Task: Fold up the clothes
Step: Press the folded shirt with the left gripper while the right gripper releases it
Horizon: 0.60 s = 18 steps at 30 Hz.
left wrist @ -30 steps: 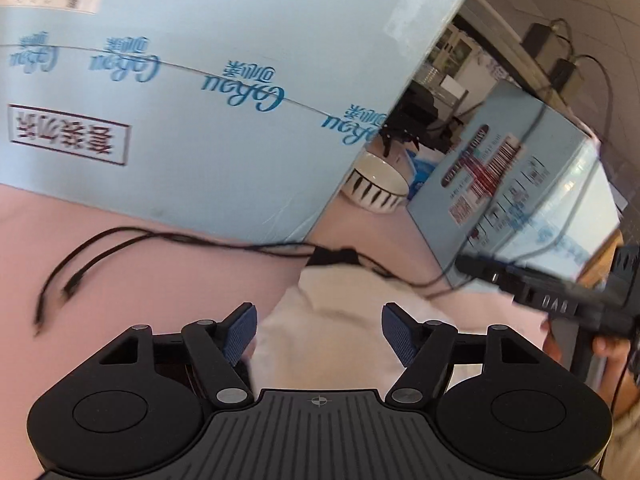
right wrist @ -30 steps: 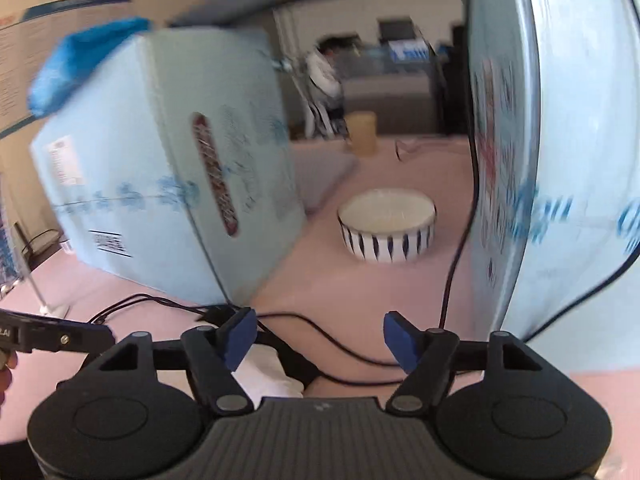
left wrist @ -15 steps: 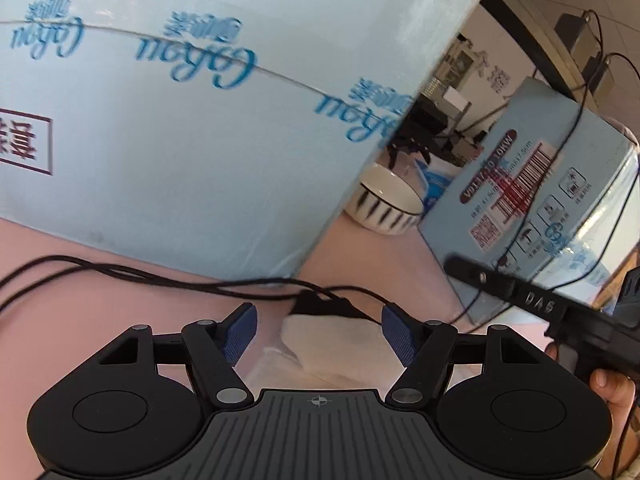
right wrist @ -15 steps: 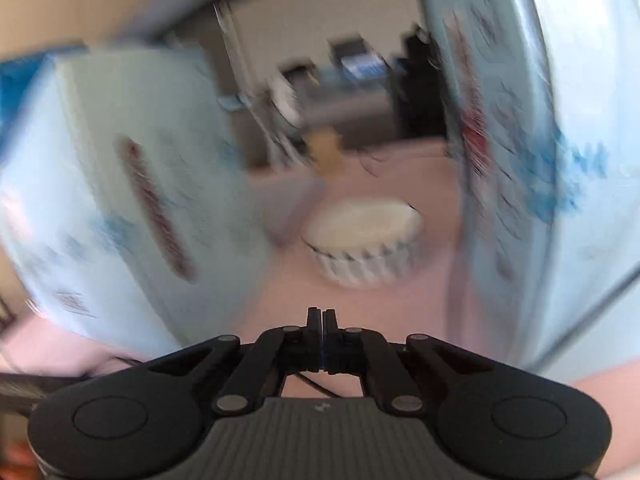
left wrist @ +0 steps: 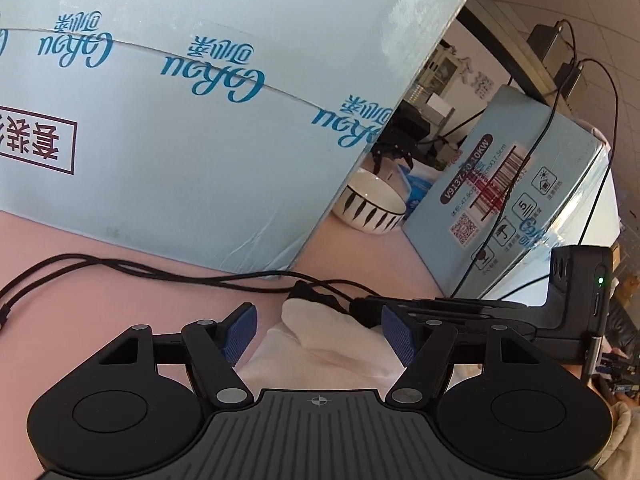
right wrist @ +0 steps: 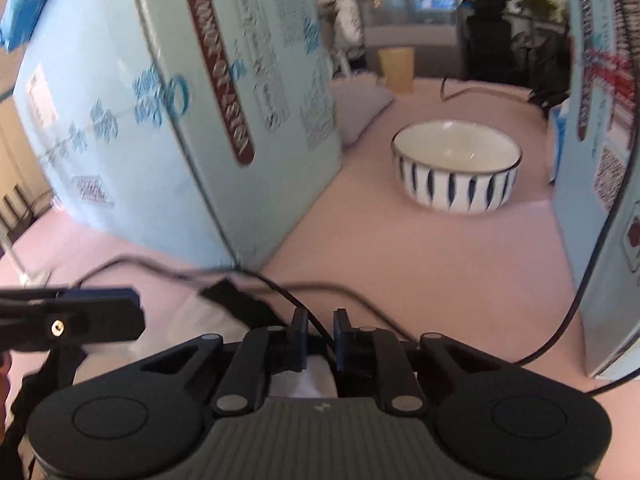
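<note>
A white garment [left wrist: 332, 340] lies on the pink table, its edge lifted in a fold. My left gripper [left wrist: 318, 330] is open, its blue pads on either side of the cloth without touching it. My right gripper [right wrist: 320, 334] has its jaws nearly closed with a small gap, white cloth [right wrist: 304, 380] showing between and below them; a black cable crosses just ahead. In the left wrist view the right gripper [left wrist: 460, 308] reaches in from the right at the garment's raised edge. Whether it pinches the cloth is unclear.
A large light-blue carton [left wrist: 180, 120] stands at the left and a second carton [left wrist: 520, 208] at the right, with a striped bowl [right wrist: 456, 172] between them. Black cables [left wrist: 140, 272] run over the pink table [right wrist: 400, 260].
My right gripper went from open to fully shut, and now stands slightly parted at the garment's edge. The garment's far edge has been lifted into a fold. My left gripper stays open.
</note>
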Tool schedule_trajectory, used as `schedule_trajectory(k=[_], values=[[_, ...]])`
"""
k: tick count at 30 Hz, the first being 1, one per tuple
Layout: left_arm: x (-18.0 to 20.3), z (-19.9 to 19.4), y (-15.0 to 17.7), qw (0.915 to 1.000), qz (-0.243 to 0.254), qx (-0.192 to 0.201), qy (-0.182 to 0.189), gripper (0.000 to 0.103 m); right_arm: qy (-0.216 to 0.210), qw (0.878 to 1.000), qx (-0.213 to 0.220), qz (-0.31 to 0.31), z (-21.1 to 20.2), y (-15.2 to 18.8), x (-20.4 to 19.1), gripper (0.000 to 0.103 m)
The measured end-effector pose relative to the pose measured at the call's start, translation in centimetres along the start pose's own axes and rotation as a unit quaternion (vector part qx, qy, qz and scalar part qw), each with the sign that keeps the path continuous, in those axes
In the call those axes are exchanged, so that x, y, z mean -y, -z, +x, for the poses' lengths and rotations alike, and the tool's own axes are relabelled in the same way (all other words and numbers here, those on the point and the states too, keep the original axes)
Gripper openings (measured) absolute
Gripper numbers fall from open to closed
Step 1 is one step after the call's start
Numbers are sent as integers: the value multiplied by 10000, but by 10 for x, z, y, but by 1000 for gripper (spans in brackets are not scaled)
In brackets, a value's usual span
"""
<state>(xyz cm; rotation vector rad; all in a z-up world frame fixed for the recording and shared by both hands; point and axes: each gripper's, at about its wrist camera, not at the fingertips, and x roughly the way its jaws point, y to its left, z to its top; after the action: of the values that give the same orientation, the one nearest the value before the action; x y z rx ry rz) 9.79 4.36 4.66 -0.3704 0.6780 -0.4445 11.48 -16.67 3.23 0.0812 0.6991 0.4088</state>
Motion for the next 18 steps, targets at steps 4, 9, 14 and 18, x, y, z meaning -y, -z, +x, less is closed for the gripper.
schedule_trajectory(k=[4,9,14,18], values=[[-8,-4,0,9999,-100,34,-59,70,128,9988,470,-34,-17,-5,4,9],[-18,-2,1,9995,-251,-52,-191,70,364,9990,175,-191,-19,-16,6,21],[-23,-1,4,9992,-326,-128,-178,70,-48,9979,611,-187,-35,-17,4,41],[-26,-1,2,9990,-371,-124,-193,70,-243,9967,-722,-265,-13,-20,-3,26]])
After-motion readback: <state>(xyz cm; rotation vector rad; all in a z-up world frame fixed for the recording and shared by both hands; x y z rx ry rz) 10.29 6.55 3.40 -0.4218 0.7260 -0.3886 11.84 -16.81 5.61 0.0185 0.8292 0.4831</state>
